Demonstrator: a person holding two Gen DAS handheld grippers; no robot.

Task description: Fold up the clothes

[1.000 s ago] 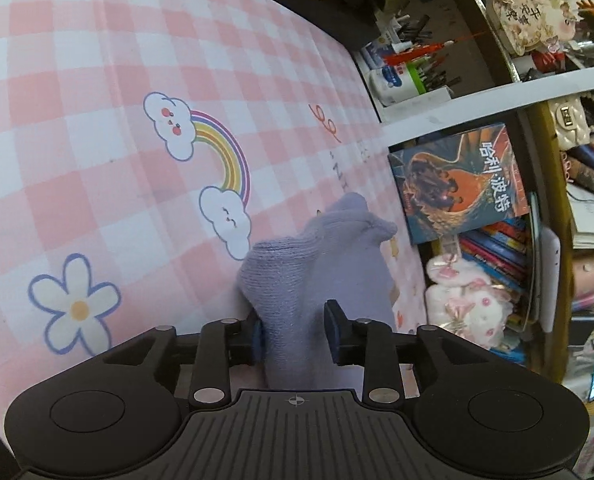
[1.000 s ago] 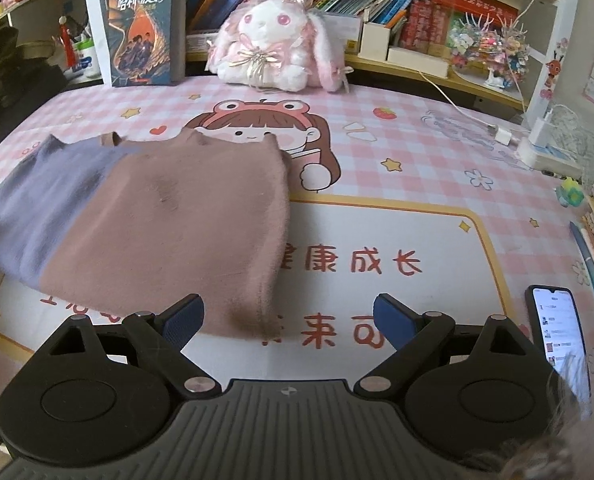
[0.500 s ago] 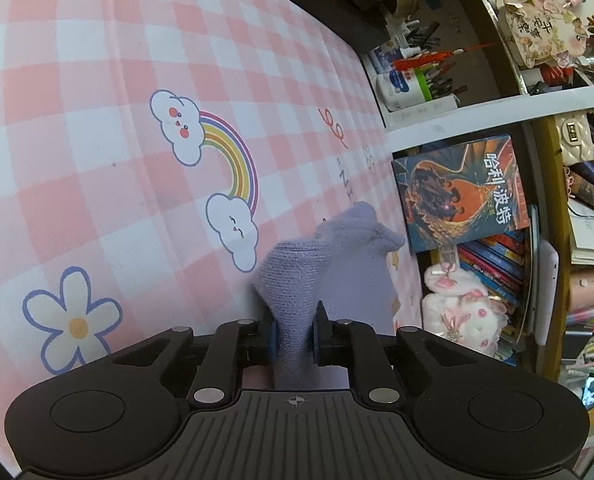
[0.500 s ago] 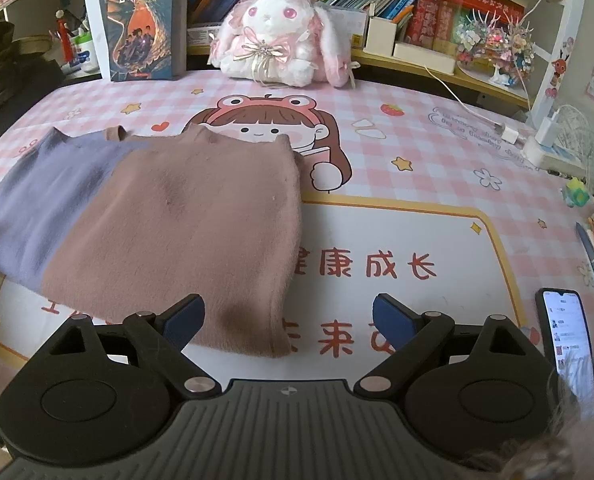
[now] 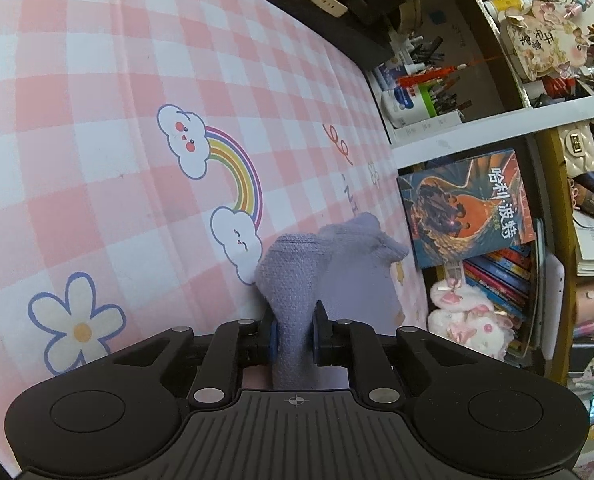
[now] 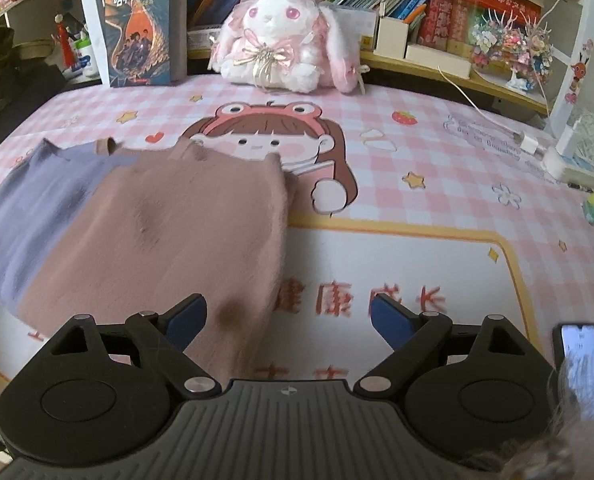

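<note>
A two-tone knit sweater (image 6: 169,232), pink-brown with a lavender left part (image 6: 29,200), lies on the pink checked table mat (image 6: 417,184). In the left wrist view my left gripper (image 5: 295,338) is shut on a bunched lavender edge of the sweater (image 5: 297,280), which rises between the fingers. My right gripper (image 6: 287,320) is open and empty, low over the sweater's near right corner. Its left finger (image 6: 185,316) is over the fabric and its right finger (image 6: 389,320) over the bare mat.
A plush rabbit (image 6: 285,40) and an upright book (image 6: 141,28) stand at the table's back edge before shelves of books. A phone (image 6: 583,372) lies at the near right. A charger and cable (image 6: 537,148) lie at the far right.
My left gripper has closed on the lavender sweater edge and holds it. My right gripper, still open, has moved forward and down toward the sweater's near corner.
</note>
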